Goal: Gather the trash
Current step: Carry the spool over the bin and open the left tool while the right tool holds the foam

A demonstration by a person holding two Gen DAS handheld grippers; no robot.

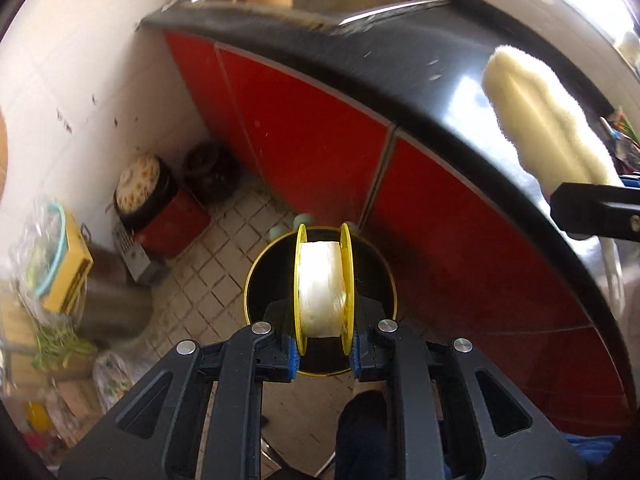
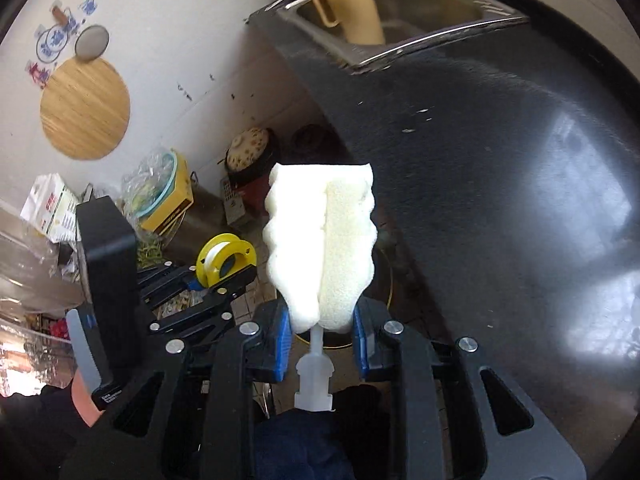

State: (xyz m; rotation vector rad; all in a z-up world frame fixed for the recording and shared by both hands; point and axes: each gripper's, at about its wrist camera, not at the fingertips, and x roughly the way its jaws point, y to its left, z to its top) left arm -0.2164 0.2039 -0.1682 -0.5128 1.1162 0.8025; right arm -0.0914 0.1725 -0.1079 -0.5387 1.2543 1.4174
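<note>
My left gripper is shut on a yellow spool of white tape and holds it right above the open black trash bin with a yellow rim on the floor. The spool also shows in the right wrist view, held by the left gripper. My right gripper is shut on a white sponge brush head with a white plastic stem, held over the floor beside the black counter. The sponge also shows at the right of the left wrist view.
A black counter with red cabinet doors runs along the right; a steel sink with a yellow jug sits at its far end. Pots, a red appliance, a yellow box and bags crowd the floor left.
</note>
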